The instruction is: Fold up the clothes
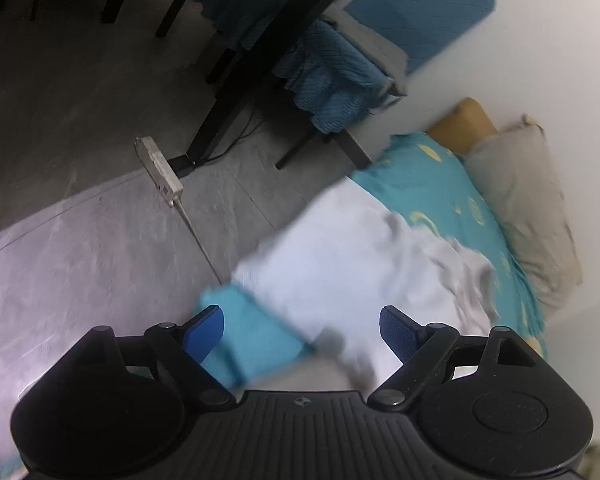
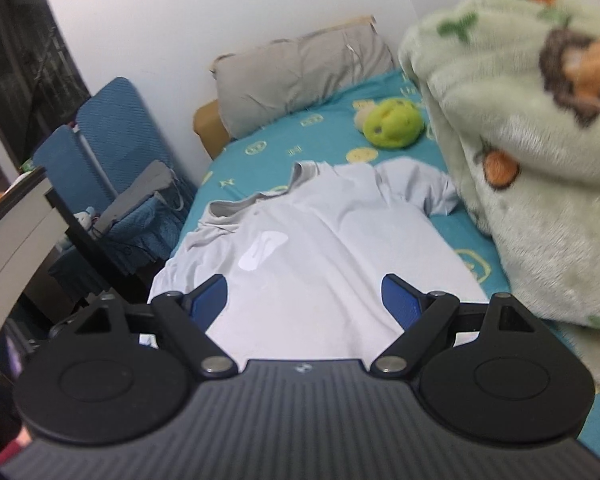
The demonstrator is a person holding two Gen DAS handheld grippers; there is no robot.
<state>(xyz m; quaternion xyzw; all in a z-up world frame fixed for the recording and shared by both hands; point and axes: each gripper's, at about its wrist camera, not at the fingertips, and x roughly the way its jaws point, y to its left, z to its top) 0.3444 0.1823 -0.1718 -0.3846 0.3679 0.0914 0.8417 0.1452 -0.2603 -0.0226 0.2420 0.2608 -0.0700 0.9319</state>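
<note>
Now we hover both the left gripper (image 1: 302, 330) and the right gripper (image 2: 305, 298) over the polo shirt (image 2: 312, 240), jaws spread wide, holding nothing. We should pinch the hem corners squarely, then fold evenly.

Bed with teal sheet (image 2: 452, 224), pale polo shirt (image 2: 320, 248) spread flat, grey pillow (image 2: 300, 76), green plush toy (image 2: 392, 122), fleece blanket (image 2: 520, 184)

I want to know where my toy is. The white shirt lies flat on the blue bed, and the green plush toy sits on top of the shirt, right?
Not quite. The green plush toy sits on the blue bed sheet, beyond the shirt collar and apart from it, near the pillow. The right wrist view shows this. The white shirt does lie flat on the bed.
</note>
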